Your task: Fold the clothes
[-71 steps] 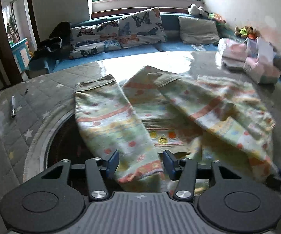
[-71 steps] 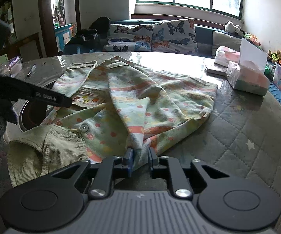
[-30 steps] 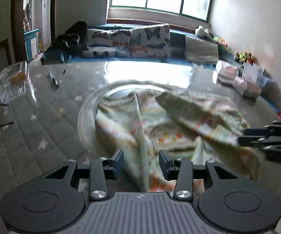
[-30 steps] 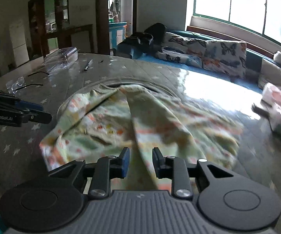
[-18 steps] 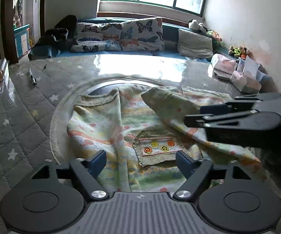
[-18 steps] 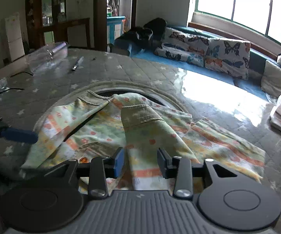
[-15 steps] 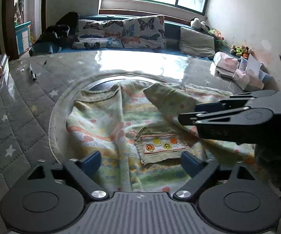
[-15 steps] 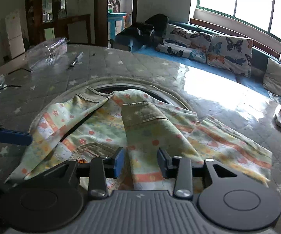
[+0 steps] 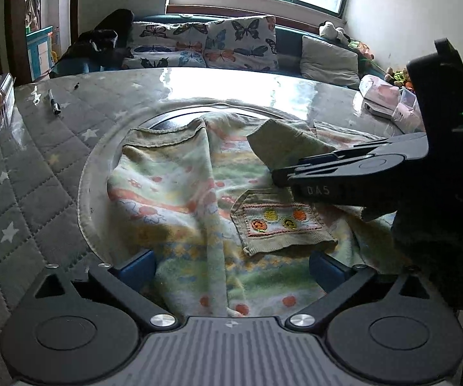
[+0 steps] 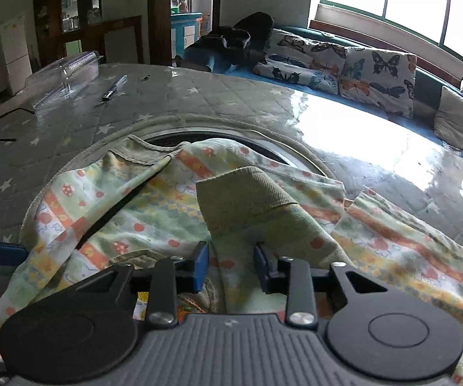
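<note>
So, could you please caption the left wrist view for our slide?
Open left tool above a patterned garment on the quilted table, right tool alongside.

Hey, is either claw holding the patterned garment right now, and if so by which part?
Neither. The left claw and right claw are both open above the patterned garment, which lies loose on the table.

You can read only "DAS", possibly mirrored or partly hidden, on the right gripper (image 9: 344,177) arm.
</note>
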